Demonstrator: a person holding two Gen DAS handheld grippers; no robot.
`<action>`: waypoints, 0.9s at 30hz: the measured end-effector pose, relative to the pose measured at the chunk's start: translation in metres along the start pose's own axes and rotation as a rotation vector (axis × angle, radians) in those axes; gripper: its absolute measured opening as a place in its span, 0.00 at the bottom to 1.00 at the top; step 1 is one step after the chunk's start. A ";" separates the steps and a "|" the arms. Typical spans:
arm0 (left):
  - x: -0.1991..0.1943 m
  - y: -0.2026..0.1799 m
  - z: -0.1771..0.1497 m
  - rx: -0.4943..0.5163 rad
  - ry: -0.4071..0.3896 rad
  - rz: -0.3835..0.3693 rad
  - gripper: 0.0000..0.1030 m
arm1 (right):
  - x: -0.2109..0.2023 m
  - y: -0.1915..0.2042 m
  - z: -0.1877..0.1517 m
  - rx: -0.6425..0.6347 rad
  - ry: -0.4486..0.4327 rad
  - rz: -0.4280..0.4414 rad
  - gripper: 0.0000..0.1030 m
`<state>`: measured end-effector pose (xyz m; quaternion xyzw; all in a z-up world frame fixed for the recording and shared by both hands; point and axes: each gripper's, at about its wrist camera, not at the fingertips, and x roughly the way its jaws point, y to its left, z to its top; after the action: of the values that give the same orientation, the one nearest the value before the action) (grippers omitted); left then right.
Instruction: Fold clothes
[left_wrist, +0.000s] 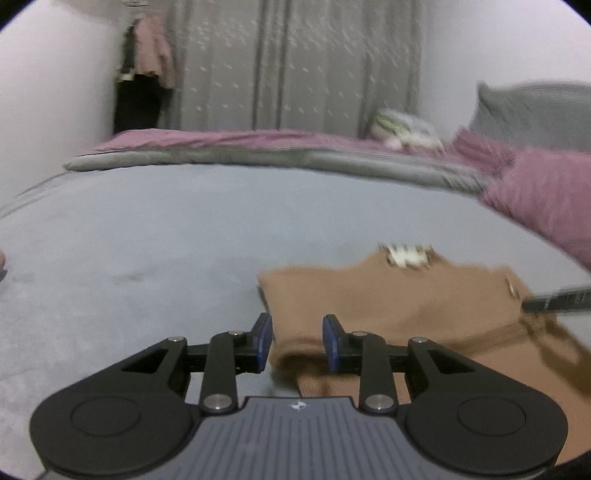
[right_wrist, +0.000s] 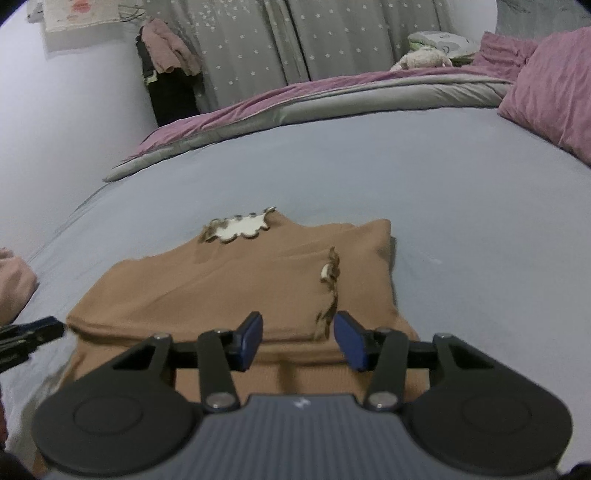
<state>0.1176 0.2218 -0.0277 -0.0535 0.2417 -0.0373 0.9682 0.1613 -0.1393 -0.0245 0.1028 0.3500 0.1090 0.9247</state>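
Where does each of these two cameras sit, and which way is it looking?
Left wrist: on the left gripper, facing over the brown knitted sweater on the grey bed sheet; jaws apart.
Right wrist: on the right gripper, facing along that sweater; jaws apart.
Shared: sweater, bed, grey starred curtain.

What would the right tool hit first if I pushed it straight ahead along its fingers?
Most likely the folded brown knit sweater, lying on the grey bedsheet just beyond the open right tool. Depth is hard to judge through the fisheye.
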 end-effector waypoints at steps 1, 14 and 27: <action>0.002 0.003 0.001 -0.020 -0.009 -0.001 0.28 | 0.009 -0.001 0.002 0.009 0.002 -0.004 0.43; 0.015 0.012 -0.003 -0.110 -0.103 -0.053 0.26 | 0.011 0.014 0.024 -0.004 -0.193 0.058 0.12; 0.044 -0.001 -0.026 -0.032 0.082 -0.060 0.14 | 0.037 -0.011 -0.004 -0.035 -0.099 -0.056 0.12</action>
<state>0.1435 0.2146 -0.0710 -0.0746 0.2800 -0.0648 0.9549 0.1873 -0.1394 -0.0538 0.0821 0.3044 0.0841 0.9453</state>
